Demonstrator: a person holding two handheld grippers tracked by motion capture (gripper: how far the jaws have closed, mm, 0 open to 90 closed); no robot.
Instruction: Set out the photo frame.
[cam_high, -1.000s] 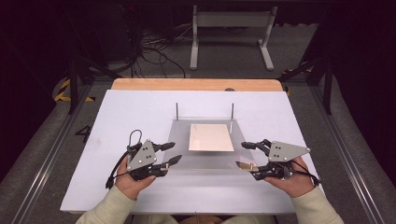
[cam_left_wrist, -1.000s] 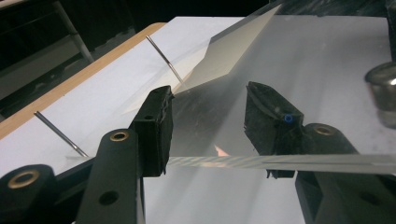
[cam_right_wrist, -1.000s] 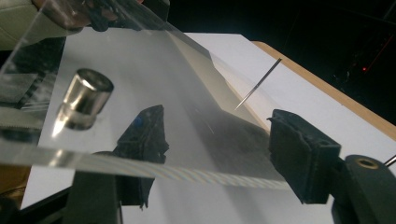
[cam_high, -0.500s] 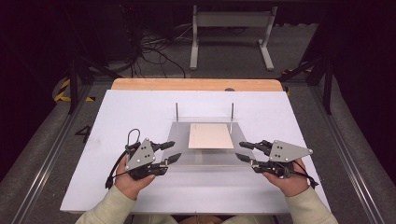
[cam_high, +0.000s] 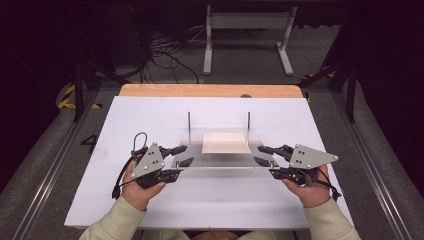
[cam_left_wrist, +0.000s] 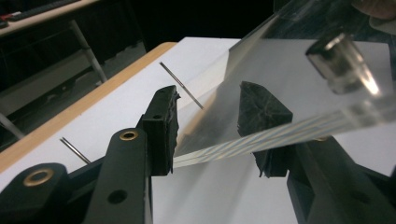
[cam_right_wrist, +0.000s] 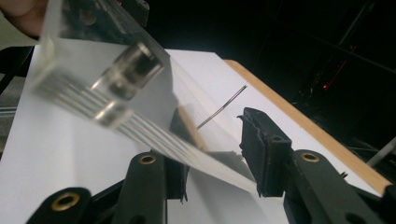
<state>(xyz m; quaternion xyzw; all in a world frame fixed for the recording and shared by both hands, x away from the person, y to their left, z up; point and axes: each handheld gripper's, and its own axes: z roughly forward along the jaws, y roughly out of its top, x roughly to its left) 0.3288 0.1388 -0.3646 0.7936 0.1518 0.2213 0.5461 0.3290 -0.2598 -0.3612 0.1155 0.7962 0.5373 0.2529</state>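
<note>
A: What was in hand?

B: A clear acrylic plate (cam_high: 220, 159), lying level over the middle of the white table (cam_high: 150, 115), with a pale wooden block (cam_high: 226, 143) on top of it. Two thin metal rods (cam_high: 189, 125) stood upright at its far edge.

A: And the grippers?

B: The left gripper (cam_high: 181, 156) sat at the plate's left end, the right gripper (cam_high: 265, 155) at its right end. Both had just been closing. In the left gripper view the plate's edge (cam_left_wrist: 261, 137) ran between the jaws, and one pad (cam_left_wrist: 163, 126) met it. In the right gripper view the plate (cam_right_wrist: 140, 121) crossed the gap on a slant. Whether the pads pressed on it I could not tell, on either side.

A: Anything fixed to the plate?

B: A short metal stud (cam_left_wrist: 341, 60) through a corner, seen close in both gripper views.

A: The surface and room?

B: The table was matte white with a light wooden strip (cam_high: 210, 90) along its far edge. Beyond lay grey floor (cam_high: 240, 75), a tangle of black cables (cam_high: 165, 55), a white frame stand (cam_high: 248, 35), and darkness to the sides.
</note>
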